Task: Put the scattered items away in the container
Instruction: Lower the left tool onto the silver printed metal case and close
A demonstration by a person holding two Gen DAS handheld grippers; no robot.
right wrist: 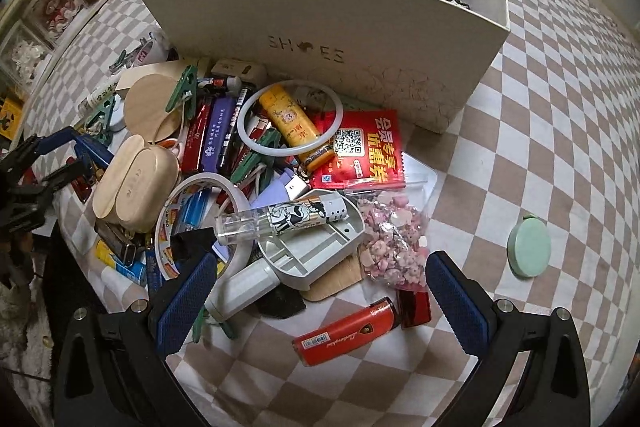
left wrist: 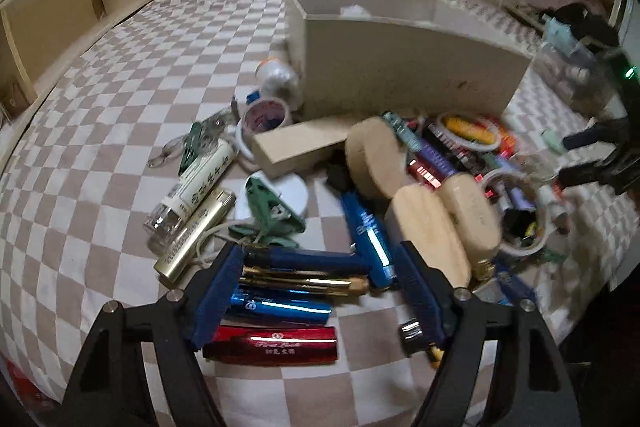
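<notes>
A big pile of little things lies on the checked bed cover (left wrist: 120, 99), right in front of the white box (right wrist: 320, 39) that says SHOES. Some bits are already inside the box.

The left gripper (left wrist: 320, 279) is down low with its jaws apart. Between them lie a dark blue lighter (left wrist: 308, 261), a gold lighter (left wrist: 304, 283) and a shiny blue lighter (left wrist: 280, 307). I cannot tell if the pads touch them.

The right gripper (right wrist: 320, 283) hangs over the pile with its jaws wide open and holds nothing. An orange lighter (right wrist: 344, 331) lies between them on the cover
</notes>
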